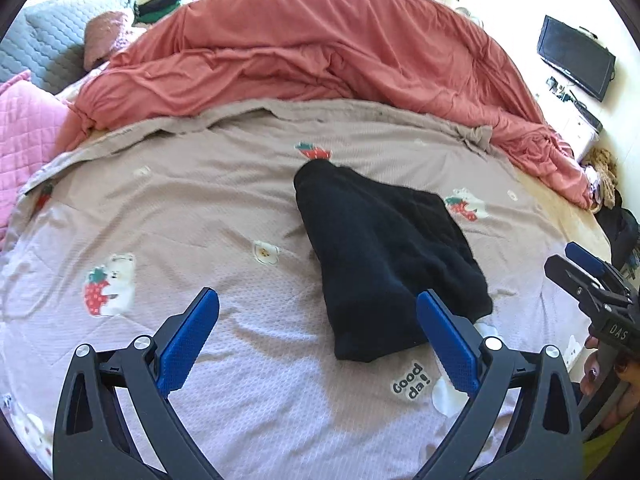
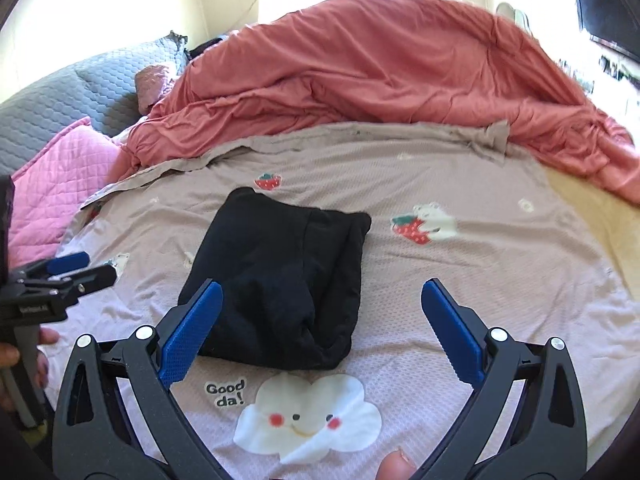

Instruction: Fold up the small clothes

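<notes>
Both tools hang empty above the bed. Left gripper [image 1: 318, 340], a black two-finger clamp with blue ribbed pads, has its jaws spread wide with nothing between them; in its own view the small black soft-knit garment [image 1: 384, 256] lies folded into a compact bundle at about one o'clock on the mauve quilted bedspread printed with strawberries and bears [image 1: 200, 208]. Right gripper [image 2: 322, 332], of the same make, is likewise wide apart and clear of the cloth, which sits at about eleven o'clock from it. The fold looks essentially finished (one edge at the near end bulges slightly). To do the step well, I would press that loose edge flat, or pinch the bundle at its two near corners before moving it, keeping the layers from sliding open.
</notes>
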A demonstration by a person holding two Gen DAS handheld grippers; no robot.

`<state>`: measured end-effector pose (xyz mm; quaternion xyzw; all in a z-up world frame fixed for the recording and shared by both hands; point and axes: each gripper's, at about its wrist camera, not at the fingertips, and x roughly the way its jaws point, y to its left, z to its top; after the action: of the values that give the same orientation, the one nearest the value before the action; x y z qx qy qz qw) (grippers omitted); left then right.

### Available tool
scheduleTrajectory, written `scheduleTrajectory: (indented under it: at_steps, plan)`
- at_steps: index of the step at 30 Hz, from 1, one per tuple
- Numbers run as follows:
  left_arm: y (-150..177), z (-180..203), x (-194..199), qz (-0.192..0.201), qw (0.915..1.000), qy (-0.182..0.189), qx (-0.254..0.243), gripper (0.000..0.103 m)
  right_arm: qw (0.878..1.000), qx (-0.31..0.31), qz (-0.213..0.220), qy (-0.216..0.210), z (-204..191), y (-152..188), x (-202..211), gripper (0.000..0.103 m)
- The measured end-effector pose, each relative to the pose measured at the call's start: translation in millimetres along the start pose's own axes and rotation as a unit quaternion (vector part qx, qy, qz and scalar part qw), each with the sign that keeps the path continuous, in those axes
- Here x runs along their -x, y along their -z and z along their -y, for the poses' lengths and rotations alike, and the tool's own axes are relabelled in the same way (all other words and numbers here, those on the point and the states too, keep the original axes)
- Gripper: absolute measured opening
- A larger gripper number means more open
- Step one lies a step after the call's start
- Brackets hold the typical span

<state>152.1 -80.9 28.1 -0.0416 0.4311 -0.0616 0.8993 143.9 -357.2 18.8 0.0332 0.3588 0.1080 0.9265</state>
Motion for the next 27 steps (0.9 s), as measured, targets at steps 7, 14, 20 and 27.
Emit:
scheduleTrajectory:
  at_steps: [7,14,20,27]
  plan:
    - [6,-5,37,0.019,0.9998,0.003,0.004,0.099,1.000,0.016,0.017,0.006,-14,7,37,0.094]
    - [23,-8,56,0.024,0.9996,0.007,0.009,0.099,0.999,0.028,0.021,0.014,-24,20,57,0.094]
    - [51,-11,53,-0.003,0.9998,0.006,0.017,0.099,0.999,0.034,-0.007,0.012,-38,36,57,0.094]
    - [78,-14,36,-0.044,0.9989,0.000,0.016,0.099,0.998,0.012,-0.048,0.037,-41,64,37,0.094]
